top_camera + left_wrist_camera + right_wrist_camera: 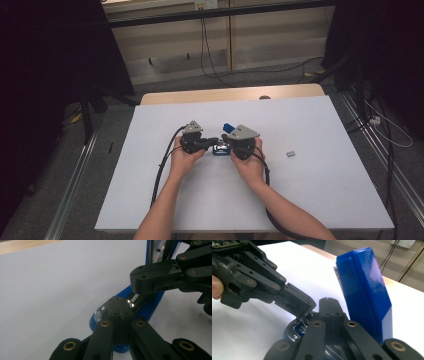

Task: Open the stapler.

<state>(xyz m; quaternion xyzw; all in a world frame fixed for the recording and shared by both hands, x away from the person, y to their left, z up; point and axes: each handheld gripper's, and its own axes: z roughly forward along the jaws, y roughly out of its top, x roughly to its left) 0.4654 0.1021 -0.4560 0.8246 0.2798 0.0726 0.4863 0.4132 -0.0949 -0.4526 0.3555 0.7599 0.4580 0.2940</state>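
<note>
Two grippers: left gripper [214,140] and right gripper [225,137], jaws pressed together at a blue case [220,149].
Case: lid [364,287] upright, contents unclear.
High view: grey piece [290,154] lying apart.

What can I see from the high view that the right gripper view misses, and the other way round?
The high view alone takes in the whole white table, both forearms, and a small grey block lying off to the right. The right gripper view alone gives a close look at the glossy blue plastic lid standing raised. Both show the left gripper and right gripper meeting at the blue case.
</note>
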